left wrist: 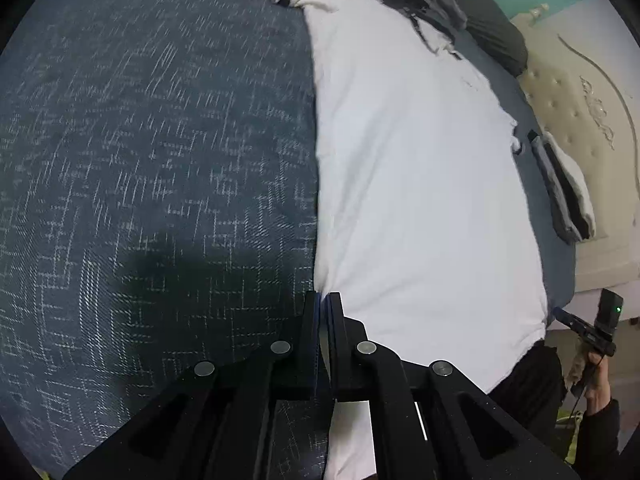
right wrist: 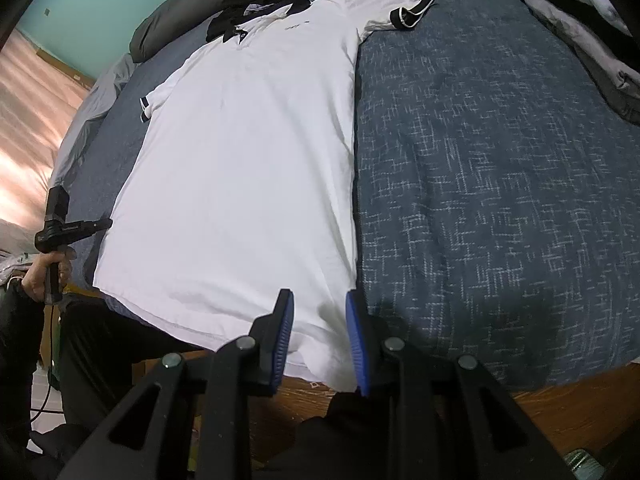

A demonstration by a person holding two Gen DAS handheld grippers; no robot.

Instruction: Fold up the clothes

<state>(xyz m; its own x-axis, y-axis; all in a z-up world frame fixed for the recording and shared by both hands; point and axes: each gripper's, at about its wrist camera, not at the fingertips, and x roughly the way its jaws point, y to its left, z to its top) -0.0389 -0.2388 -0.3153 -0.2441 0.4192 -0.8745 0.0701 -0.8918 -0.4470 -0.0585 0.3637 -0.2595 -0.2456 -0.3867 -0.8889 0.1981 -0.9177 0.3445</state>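
Left gripper [left wrist: 323,300] fingers clamped on white shirt [left wrist: 420,184] hem at 6 o'clock; right gripper [right wrist: 320,300] fingers apart, straddling the hem on the bed [right wrist: 500,200].

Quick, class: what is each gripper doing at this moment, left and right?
Left gripper: shut, pinching the white polo shirt at its edge.
Right gripper: jaws apart over the shirt's hem corner; whether they grip it cannot be told.

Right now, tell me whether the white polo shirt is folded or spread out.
Spread out. The white polo shirt lies flat on the blue bedspread, both short sleeves extended sideways, collar away from the grippers, no fold across the body.
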